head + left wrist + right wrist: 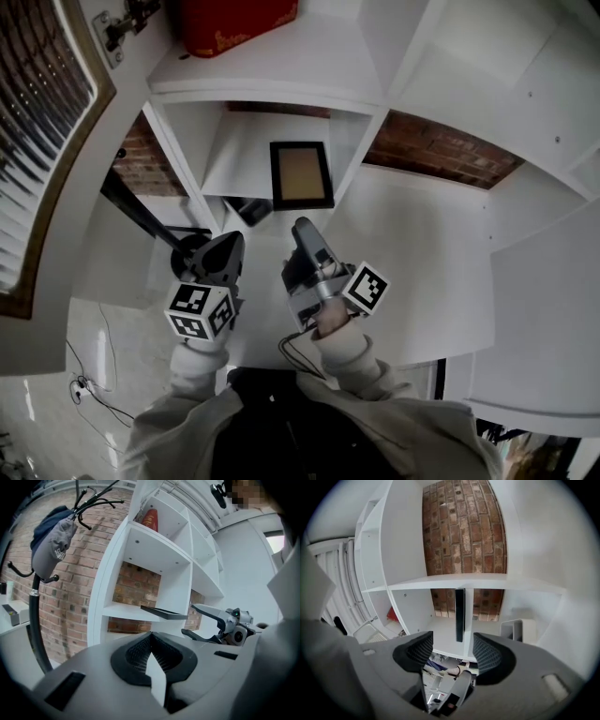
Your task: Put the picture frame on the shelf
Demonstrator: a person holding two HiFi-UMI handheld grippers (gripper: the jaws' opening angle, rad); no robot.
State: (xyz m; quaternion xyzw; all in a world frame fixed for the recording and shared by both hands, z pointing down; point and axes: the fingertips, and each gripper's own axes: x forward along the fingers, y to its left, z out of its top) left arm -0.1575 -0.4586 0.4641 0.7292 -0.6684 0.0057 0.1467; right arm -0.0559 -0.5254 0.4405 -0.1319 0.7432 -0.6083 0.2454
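Before the shelf, my right gripper tilts up, jaws spread, seemingly clear of the picture frame; my left gripper has its jaws pressed together.

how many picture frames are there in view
1. The picture frame lies flat on the white shelf, straight ahead of the person. Other compartments show only partly, so more may be hidden.
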